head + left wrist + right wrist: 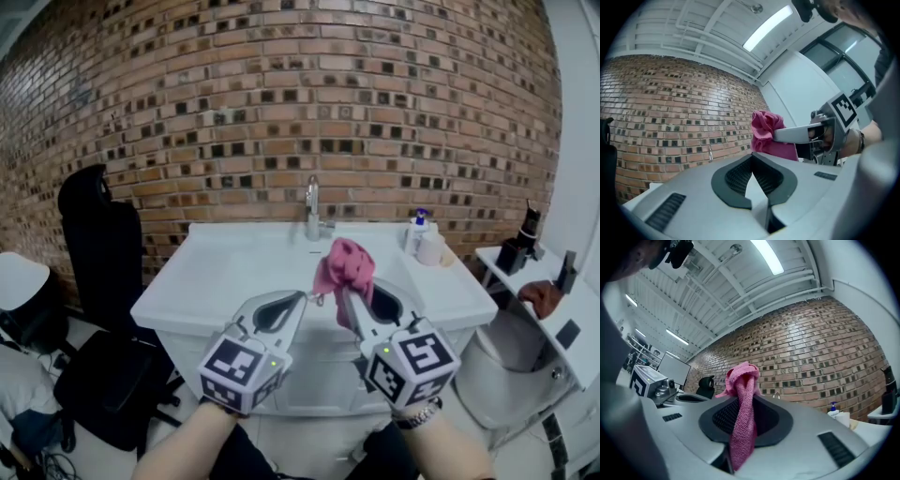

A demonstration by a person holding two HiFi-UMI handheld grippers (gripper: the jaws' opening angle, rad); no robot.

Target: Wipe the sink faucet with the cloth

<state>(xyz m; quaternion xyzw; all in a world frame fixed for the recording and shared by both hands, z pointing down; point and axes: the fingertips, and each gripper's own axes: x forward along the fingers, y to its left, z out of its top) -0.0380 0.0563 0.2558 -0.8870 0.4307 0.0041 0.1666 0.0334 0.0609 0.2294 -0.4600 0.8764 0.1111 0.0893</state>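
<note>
Sink [234, 272]: white basin against the brick wall, ahead of both my tools.
Right hand-held gripper [351, 300]: pinching the cloth, tilted slightly upward toward the sink.
Left hand-held gripper [298, 300]: jaws pressed together on nothing, just beside the right one.
Cloth [347, 267]: pink, bunched above the right jaw tips, with a tail trailing back between them. It is held in the air, apart from the faucet.
Faucet [312, 211]: upright at the sink's back edge, too small for me to tell whether it is wet or dirty. I judge the cloth pickup done; the approach and the whole wipe remain.
</note>
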